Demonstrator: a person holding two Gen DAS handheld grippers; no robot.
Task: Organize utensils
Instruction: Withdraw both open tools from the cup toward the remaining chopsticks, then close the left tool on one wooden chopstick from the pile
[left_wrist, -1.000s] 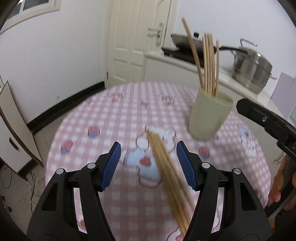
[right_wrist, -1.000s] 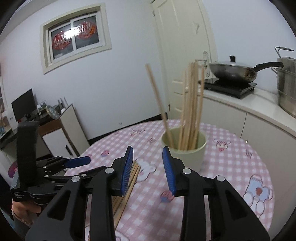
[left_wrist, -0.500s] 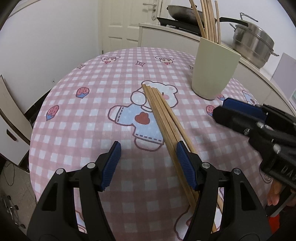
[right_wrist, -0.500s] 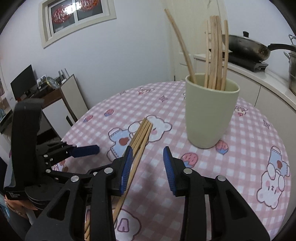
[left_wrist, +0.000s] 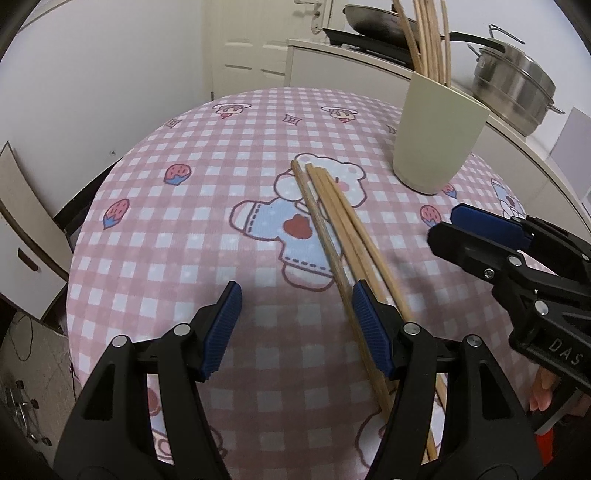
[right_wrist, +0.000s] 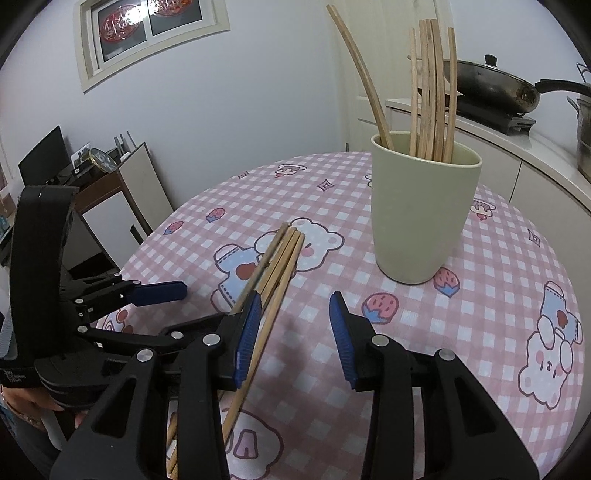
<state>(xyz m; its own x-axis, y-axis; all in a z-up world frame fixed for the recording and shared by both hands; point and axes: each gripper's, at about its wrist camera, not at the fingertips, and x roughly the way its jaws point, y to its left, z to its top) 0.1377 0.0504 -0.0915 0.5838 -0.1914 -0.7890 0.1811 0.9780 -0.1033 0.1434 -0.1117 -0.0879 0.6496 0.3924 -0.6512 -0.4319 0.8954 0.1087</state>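
Legibly, the right gripper (left_wrist: 476, 225) body reads "DAS"; its jaws are opening, with nothing between them. Loose chopsticks (left_wrist: 334, 218) lie on the checked tablecloth (left_wrist: 184, 236), long axis toward the cup (right_wrist: 417, 206). Left gripper (left_wrist: 295, 328) spread, empty.

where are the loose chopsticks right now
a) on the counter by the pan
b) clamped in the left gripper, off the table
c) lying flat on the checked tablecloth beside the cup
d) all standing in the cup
c: the loose chopsticks lie flat in a bundle on the tablecloth, apart from the cup, and neither gripper's pads press on them.
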